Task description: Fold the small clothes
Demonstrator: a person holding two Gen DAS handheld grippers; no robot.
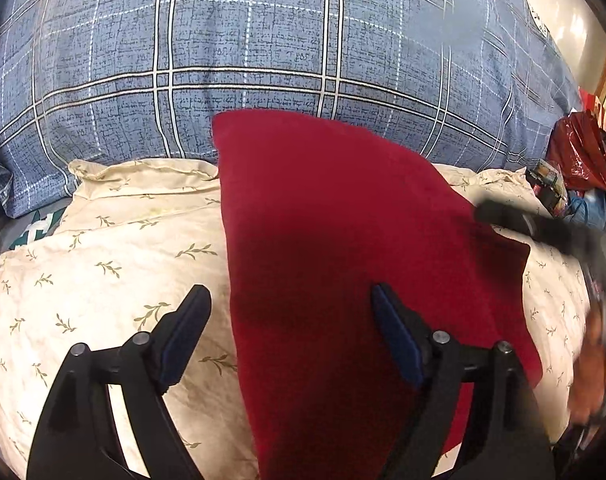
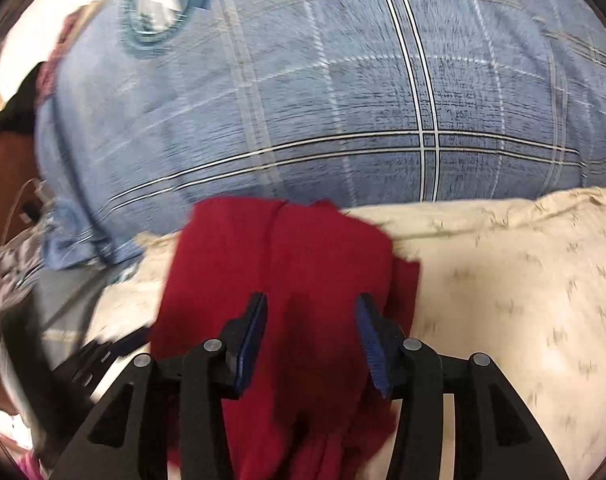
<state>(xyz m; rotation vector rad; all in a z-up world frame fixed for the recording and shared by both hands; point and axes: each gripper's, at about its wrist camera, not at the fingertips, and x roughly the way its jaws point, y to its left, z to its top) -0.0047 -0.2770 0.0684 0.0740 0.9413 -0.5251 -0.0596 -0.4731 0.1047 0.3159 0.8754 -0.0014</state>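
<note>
My left tongs (image 1: 291,300) stand wide apart over the red garment (image 1: 343,240), gripping nothing. My right tongs (image 2: 311,308) are half apart above the same cloth, empty. It lies on the cream leaf-print pillow (image 1: 103,280); the right view is blurred

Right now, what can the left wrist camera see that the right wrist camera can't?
Only the left wrist view shows the shiny red plastic bag at the far right, the small printed box beside it, and the red cloth's flat outline. Only the right wrist view shows the round teal emblem at the top left and a lengthwise crease down the red cloth. Both show the red cloth on the cream leaf-print pillow, the blue plaid duvet behind, and open jaws: the left gripper wide, the right gripper narrower, neither pinching the cloth.
</note>
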